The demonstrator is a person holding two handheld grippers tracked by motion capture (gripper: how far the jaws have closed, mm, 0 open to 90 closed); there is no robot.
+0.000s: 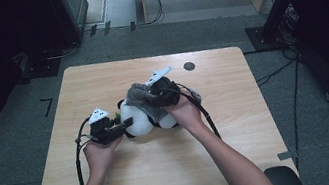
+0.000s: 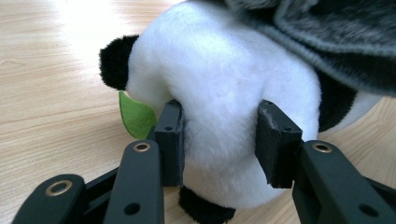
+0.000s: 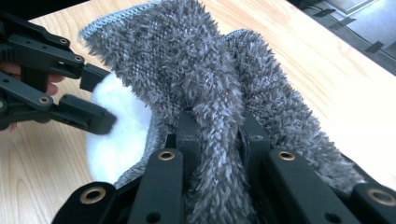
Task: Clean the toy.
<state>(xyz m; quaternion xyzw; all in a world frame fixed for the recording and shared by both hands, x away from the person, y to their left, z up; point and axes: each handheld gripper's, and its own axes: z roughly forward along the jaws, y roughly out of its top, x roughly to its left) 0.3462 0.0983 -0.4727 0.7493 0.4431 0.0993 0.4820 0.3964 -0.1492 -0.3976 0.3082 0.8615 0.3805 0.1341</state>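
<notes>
While the left gripper [image 2: 219, 140] clamped the white body of the toy panda [image 1: 137, 120] to keep it steady near the middle of the table [image 1: 99, 78], the right gripper [image 3: 218, 135] pinched a fold of the fuzzy grey cloth [image 3: 187, 60], its jaws shut on the pile. The cloth draped over the panda's top, apparently so it could be pulled over or around the toy. A green leaf [image 2: 136, 114] poked out beside the left jaw. Bare wood lay all around, with the table edges well away, so both hands had room to shift in any direction.
</notes>
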